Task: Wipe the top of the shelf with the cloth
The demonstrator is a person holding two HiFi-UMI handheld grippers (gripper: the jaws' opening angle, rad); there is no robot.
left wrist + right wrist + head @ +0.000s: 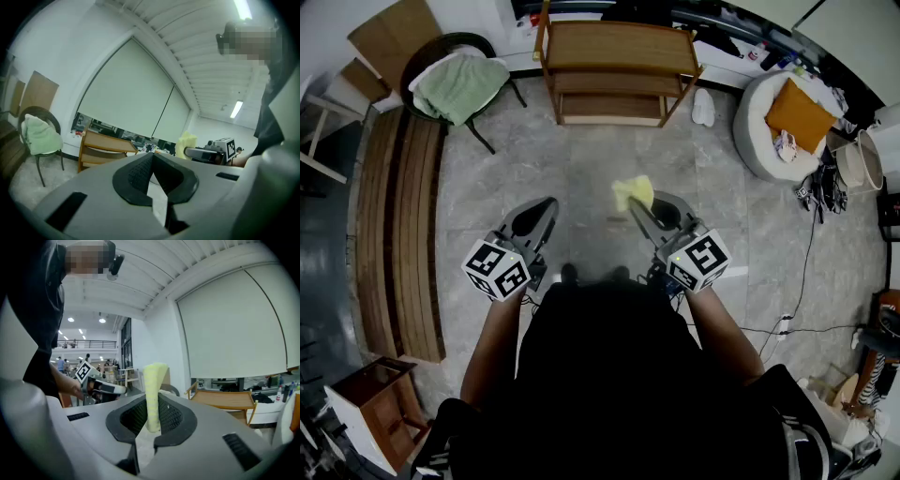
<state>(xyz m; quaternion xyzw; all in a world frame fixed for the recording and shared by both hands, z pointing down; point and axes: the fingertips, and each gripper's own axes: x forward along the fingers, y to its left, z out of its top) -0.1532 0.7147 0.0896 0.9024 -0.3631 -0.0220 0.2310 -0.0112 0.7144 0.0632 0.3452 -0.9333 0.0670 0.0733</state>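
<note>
- Cloth (153, 390), yellow and small, stood pinched upright between the jaws of the right gripper (642, 211), which was clamped on its lower end so that the free part stuck up past the tips, ready to be pressed flat on a surface.
- From where I stood, the person held that gripper out in front at about waist height, over bare floor (581, 178), well short of the furniture.
- Across the floor by the far wall stood the wooden shelf (619, 47), its top board bare as far as I could see; nothing had touched it yet, so I judged the wiping not begun and the walk over still to come.
- At the same height beside the right one, the left gripper (546, 208) had its jaws drawn together on nothing; it looked spare, kept level only for balance or to steady the shelf later.
- To the left of the shelf, a chair (459, 84) draped in something green sat clear of the straight path to it.
- Gripping the cloth by one end seemed sensible for reach, though I thought it might fold over under pressure.
</note>
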